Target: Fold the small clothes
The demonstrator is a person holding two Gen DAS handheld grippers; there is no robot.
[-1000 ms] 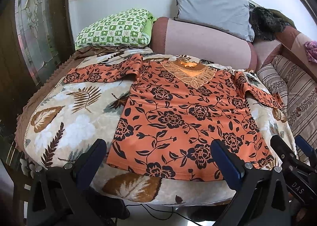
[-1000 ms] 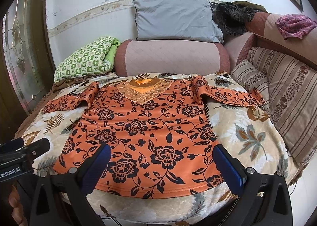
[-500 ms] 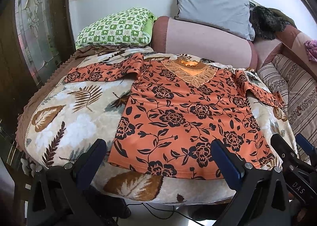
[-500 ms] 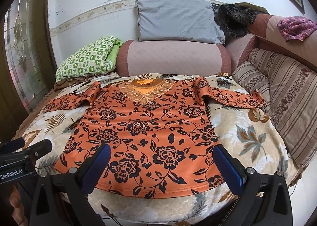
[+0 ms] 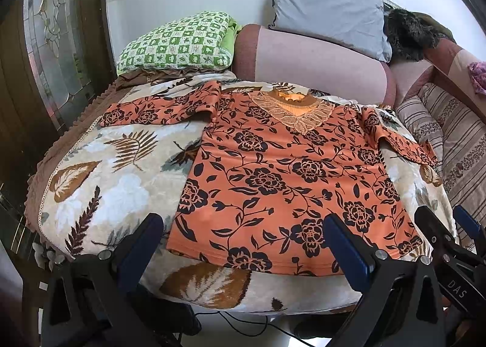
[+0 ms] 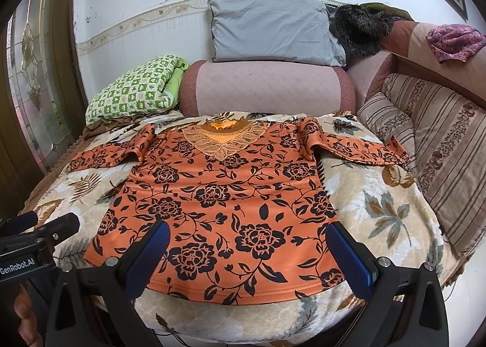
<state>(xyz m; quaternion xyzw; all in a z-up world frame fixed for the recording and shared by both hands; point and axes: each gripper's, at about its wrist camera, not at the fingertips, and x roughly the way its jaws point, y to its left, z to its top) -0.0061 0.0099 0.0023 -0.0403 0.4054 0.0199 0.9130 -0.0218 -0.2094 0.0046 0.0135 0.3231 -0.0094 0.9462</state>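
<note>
The orange floral top (image 6: 218,204) is laid flat, front up, on the leaf-patterned blanket (image 6: 382,213), sleeves spread to either side and hem at the near edge. The left tool (image 5: 243,243) is held wide open over the hem's left corner, nothing gripped. The right tool (image 6: 247,251) is likewise spread wide (empty too) above the hem. Behind, a grey pillow (image 6: 273,31) is propped on the pink bolster (image 6: 267,88).
</note>
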